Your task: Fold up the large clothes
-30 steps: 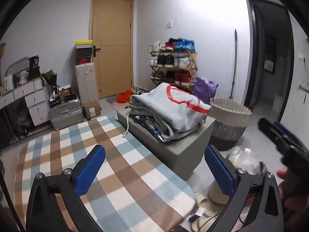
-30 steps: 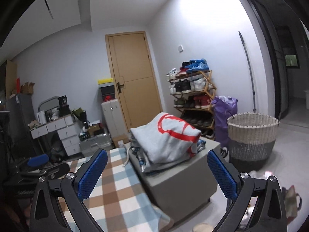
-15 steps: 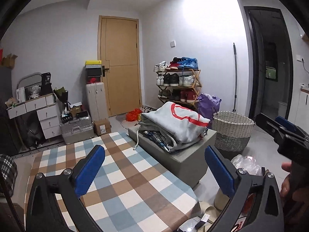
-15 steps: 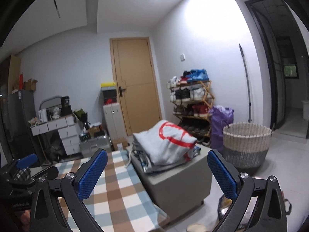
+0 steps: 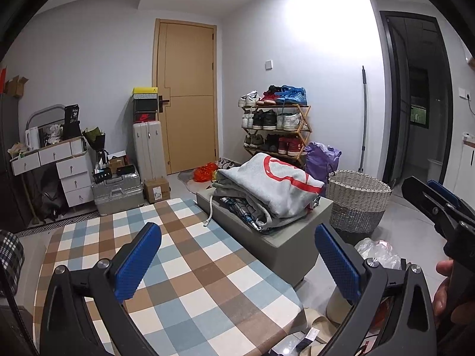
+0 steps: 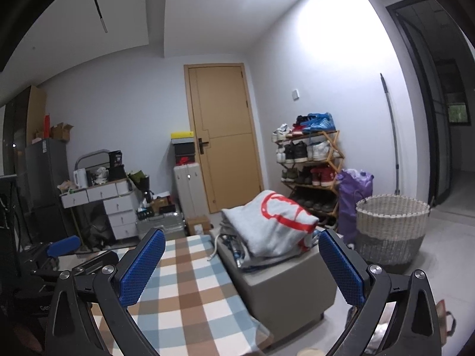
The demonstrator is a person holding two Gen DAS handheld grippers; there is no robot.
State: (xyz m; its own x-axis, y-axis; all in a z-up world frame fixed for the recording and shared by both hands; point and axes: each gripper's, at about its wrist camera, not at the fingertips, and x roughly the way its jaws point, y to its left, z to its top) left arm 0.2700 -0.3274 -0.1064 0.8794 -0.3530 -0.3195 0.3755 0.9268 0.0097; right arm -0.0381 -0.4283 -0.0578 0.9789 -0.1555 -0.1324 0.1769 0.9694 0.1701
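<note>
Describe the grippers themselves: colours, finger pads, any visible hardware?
Both match: the left gripper and right gripper have matte black angular frames with triangular cutouts, silver round bolts at the joints, and flat fingers faced with blue diamond-textured pads. No cables or markings show.

The left gripper [image 5: 237, 262] had a matte black frame shaped like two angled arms, each with a triangular cut-out near its base. Its fingers [image 5: 138, 262] wore bright blue pads with a fine diamond knurl, and round silver screw heads sat at the joints — two on each side. The right gripper [image 6: 241, 270] matched it: black arms, blue textured pads, silver screws. At the right edge of the left view, bare skin of the person's right hand [image 5: 445, 290] showed — fingers wrapped around a black handle.
</note>
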